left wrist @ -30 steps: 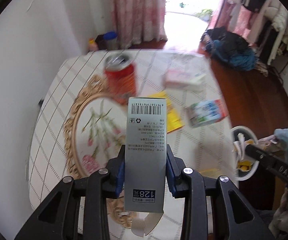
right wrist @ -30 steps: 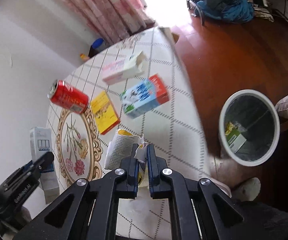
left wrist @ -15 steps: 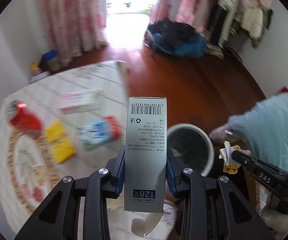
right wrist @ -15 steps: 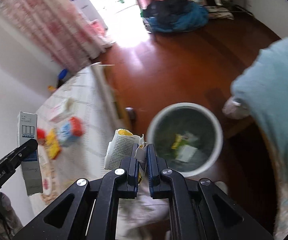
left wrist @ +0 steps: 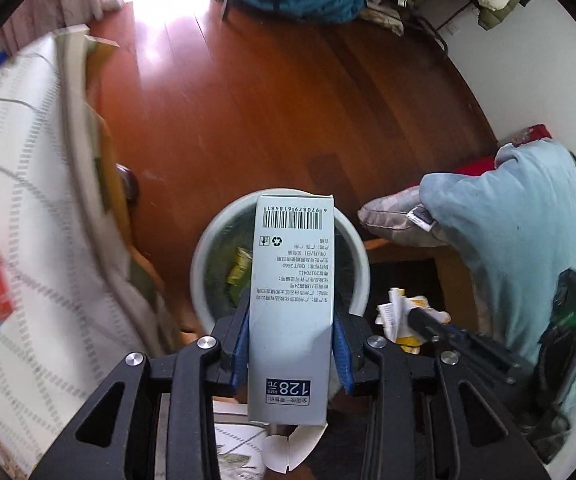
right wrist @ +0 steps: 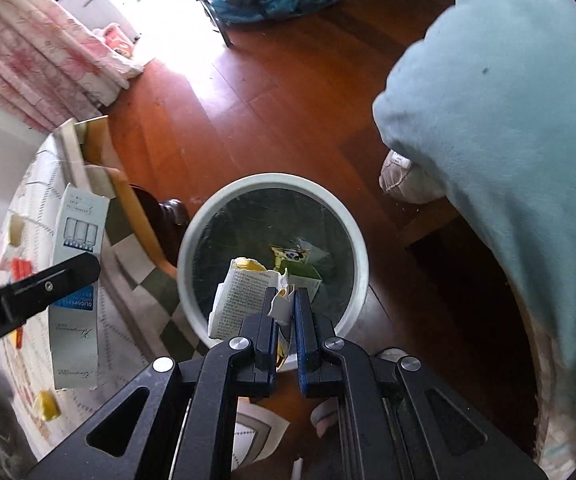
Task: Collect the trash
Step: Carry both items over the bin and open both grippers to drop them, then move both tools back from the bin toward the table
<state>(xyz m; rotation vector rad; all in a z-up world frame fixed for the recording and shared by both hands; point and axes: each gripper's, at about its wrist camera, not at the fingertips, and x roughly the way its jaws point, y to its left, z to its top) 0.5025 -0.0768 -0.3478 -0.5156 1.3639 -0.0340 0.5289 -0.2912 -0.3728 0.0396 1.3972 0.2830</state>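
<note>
While the left gripper (left wrist: 292, 336) is clamped on a tall grey carton (left wrist: 291, 300) with a barcode at its top end, its jaws have just been opening a little, though the blue pads still appear to press the carton's sides. That carton stands upright in the lower centre of the left wrist view, directly over the white round trash bin (left wrist: 358, 248) on the red-brown wooden floor (left wrist: 279, 100). In the right wrist view the same carton (right wrist: 75, 280) shows at the left edge, above the checked tablecloth (right wrist: 127, 344). The right gripper (right wrist: 285, 312) is clenched on a crumpled printed paper wrapper (right wrist: 239, 300) with yellow scraps, held just above the near rim of the bin (right wrist: 356, 240). Inside the bin lie a green box (right wrist: 308, 276) and a yellow packet. A light blue sleeve (right wrist: 508, 140) fills the right side of that frame.
</note>
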